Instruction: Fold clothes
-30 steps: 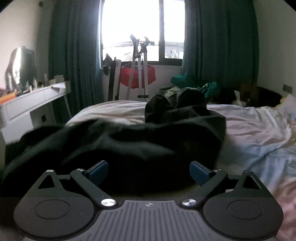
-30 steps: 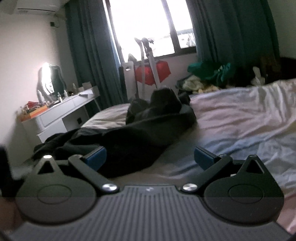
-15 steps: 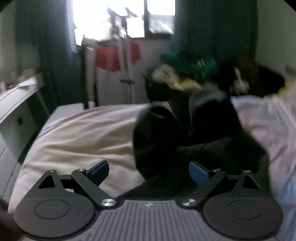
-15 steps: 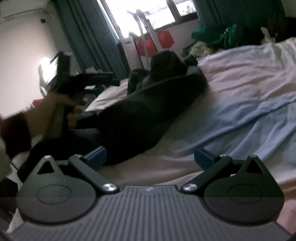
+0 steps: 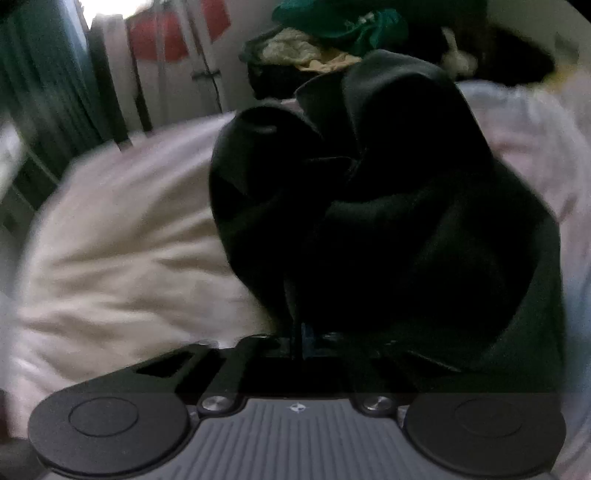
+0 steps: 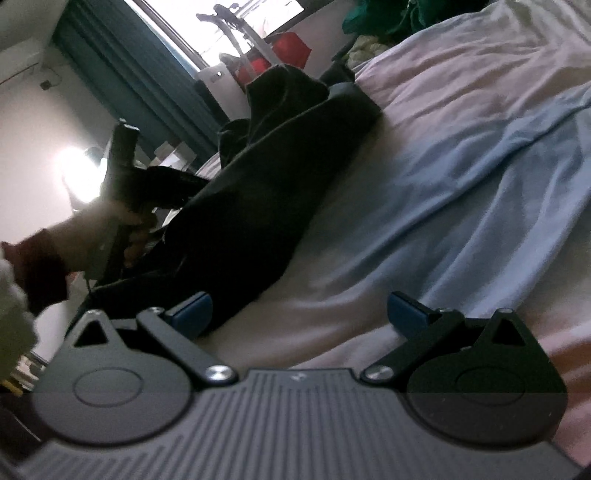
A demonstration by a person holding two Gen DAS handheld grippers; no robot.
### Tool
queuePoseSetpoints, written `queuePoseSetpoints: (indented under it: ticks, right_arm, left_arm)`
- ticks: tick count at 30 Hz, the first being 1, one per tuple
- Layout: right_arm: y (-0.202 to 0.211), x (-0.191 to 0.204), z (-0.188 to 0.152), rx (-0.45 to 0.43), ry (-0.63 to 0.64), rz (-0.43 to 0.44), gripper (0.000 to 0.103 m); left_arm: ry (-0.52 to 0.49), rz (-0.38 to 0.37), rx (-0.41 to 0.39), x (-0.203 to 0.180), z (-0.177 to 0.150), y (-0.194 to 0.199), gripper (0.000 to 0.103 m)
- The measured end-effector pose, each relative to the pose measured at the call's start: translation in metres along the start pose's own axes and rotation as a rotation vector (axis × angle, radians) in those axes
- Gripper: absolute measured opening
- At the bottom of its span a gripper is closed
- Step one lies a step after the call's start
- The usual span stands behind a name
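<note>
A black garment [image 5: 369,206] lies bunched on the bed sheet [image 5: 122,236]. In the left wrist view my left gripper [image 5: 301,341] is shut on the garment's near edge, its fingers together under dark cloth. In the right wrist view the same garment [image 6: 266,192] stretches across the bed; my left gripper [image 6: 177,192] shows there, held by a hand at the garment's left side. My right gripper [image 6: 299,314] is open and empty, low over the sheet, its left finger [image 6: 192,310] next to the garment's near end.
The bed carries a pale pink and light blue sheet [image 6: 461,155]. A pile of green and yellow clothes [image 5: 332,33] lies beyond the bed. Teal curtains [image 6: 140,74], a window and a red item on a stand [image 6: 291,48] are at the back.
My left gripper has closed on the black garment; half a second ago it was open. The right gripper has tilted and moved closer to the garment's near end, still open.
</note>
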State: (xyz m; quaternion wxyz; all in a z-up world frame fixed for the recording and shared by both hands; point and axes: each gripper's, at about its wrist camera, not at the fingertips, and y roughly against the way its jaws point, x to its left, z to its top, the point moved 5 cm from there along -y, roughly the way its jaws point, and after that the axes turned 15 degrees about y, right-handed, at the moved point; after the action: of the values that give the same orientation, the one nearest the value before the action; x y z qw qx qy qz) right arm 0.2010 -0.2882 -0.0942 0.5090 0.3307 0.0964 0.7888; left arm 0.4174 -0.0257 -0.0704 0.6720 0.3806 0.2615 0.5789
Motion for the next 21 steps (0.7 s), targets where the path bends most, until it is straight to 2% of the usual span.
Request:
queuePoseSetpoints:
  ticks: [5, 6, 10, 12, 15, 18, 21]
  right_arm:
    - [0.013, 0.000, -0.003, -0.022, 0.011, -0.028, 0.103]
    - [0.017, -0.001, -0.003, -0.034, 0.014, -0.036, 0.103]
    - [0.035, -0.003, -0.001, -0.085, 0.016, -0.063, 0.103]
    - [0.045, -0.006, 0.002, -0.117, -0.015, -0.053, 0.103]
    - [0.064, -0.008, 0.008, -0.172, -0.043, -0.044, 0.103]
    - [0.084, -0.007, 0.010, -0.210, -0.031, -0.082, 0.103]
    - [0.101, -0.006, 0.007, -0.223, -0.020, -0.118, 0.103]
  left_arm:
    - [-0.159, 0.117, -0.210, -0.043, -0.009, 0.092, 0.002]
    - [-0.188, 0.114, -0.252, -0.052, -0.014, 0.114, 0.002]
    - [-0.203, 0.010, -0.426, -0.090, -0.064, 0.208, 0.002]
    - [-0.168, -0.058, -0.462, -0.107, -0.102, 0.244, 0.002]
    - [-0.136, -0.147, -0.490, -0.131, -0.172, 0.262, 0.002]
    - [-0.018, -0.221, -0.419, -0.140, -0.232, 0.239, 0.002]
    - [0.144, -0.267, -0.384, -0.131, -0.269, 0.204, 0.002]
